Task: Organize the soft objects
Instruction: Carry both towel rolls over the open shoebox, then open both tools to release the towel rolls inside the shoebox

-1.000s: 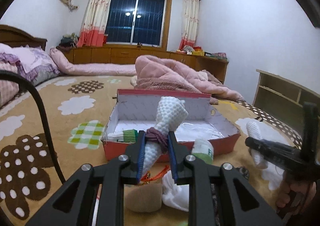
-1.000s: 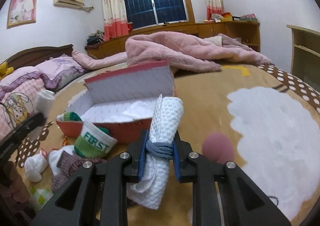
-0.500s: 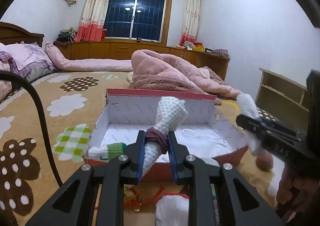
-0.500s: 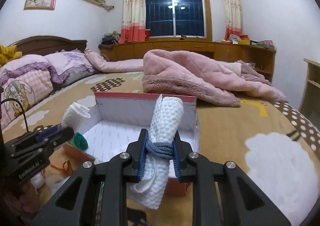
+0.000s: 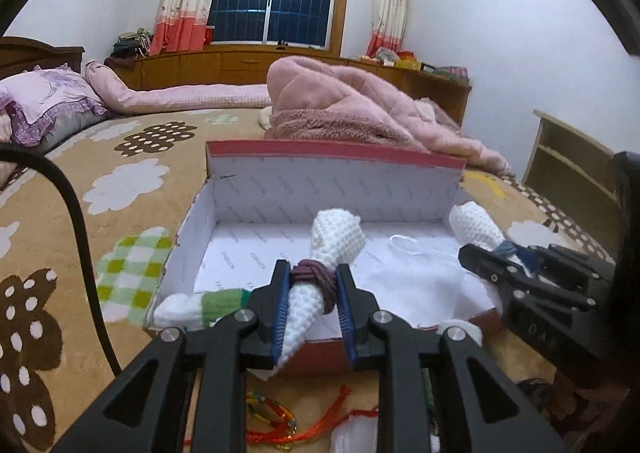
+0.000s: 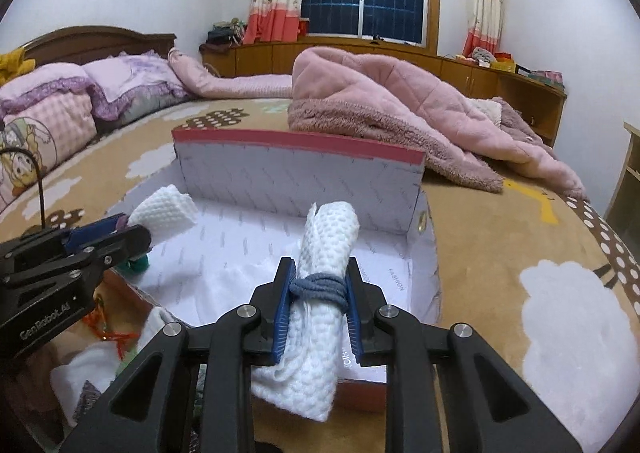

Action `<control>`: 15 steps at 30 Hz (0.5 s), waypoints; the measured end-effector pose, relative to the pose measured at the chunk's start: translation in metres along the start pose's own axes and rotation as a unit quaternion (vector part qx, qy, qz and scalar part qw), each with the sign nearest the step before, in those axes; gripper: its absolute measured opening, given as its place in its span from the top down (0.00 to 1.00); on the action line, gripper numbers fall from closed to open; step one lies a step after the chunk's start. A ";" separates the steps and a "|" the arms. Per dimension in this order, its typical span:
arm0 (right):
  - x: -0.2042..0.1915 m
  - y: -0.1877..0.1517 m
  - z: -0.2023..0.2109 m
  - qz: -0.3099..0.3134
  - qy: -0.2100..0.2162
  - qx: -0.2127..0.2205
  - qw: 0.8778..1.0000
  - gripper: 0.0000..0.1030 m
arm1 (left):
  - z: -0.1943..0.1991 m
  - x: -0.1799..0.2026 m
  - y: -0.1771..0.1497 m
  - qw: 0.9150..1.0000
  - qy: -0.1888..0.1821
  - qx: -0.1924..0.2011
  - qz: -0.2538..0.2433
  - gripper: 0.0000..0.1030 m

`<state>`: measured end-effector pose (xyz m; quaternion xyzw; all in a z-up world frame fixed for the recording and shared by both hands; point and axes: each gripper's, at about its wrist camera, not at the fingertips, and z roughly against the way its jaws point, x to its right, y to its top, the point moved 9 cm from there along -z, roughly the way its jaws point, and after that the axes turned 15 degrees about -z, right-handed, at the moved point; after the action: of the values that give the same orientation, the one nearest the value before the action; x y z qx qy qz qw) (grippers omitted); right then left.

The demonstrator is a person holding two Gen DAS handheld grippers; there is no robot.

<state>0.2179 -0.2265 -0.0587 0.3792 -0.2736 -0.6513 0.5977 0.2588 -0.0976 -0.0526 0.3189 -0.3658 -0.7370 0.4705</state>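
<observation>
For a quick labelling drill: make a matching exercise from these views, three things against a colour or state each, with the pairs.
Things:
1. roll in the left tool
2. roll in the right tool
3. sock

States:
A. tied with a grey-blue band
B. green-cuffed, lying over the box front edge
C. tied with a purple band

Pairs: 1-C, 2-A, 3-B

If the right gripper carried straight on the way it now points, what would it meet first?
Probably the white paper-lined floor of the open red cardboard box, with the right gripper shut on its rolled white towel; depth is uncertain.
</observation>
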 end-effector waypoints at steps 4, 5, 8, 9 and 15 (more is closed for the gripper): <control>0.001 -0.002 -0.007 -0.007 0.003 -0.017 1.000 0.77 | -0.006 0.003 -0.002 1.000 0.014 -0.011 -0.013 0.78; 0.001 -0.002 -0.009 -0.009 0.004 -0.021 1.000 0.77 | -0.006 0.003 -0.002 1.000 0.015 -0.012 -0.015 0.77; -0.002 -0.008 -0.014 0.002 -0.002 -0.033 0.999 0.76 | -0.007 0.004 -0.002 1.000 0.007 -0.010 -0.012 0.77; -0.003 -0.010 -0.015 0.007 -0.005 -0.036 0.999 0.75 | -0.008 0.004 -0.003 1.000 0.003 -0.010 -0.011 0.77; -0.003 -0.015 -0.017 0.018 -0.021 -0.035 0.999 0.67 | -0.011 0.006 -0.006 1.000 -0.002 -0.018 -0.015 0.66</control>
<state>0.2235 -0.2200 -0.0797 0.3395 -0.2700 -0.6571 0.6165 0.2634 -0.1043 -0.0641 0.3148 -0.3487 -0.7508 0.4643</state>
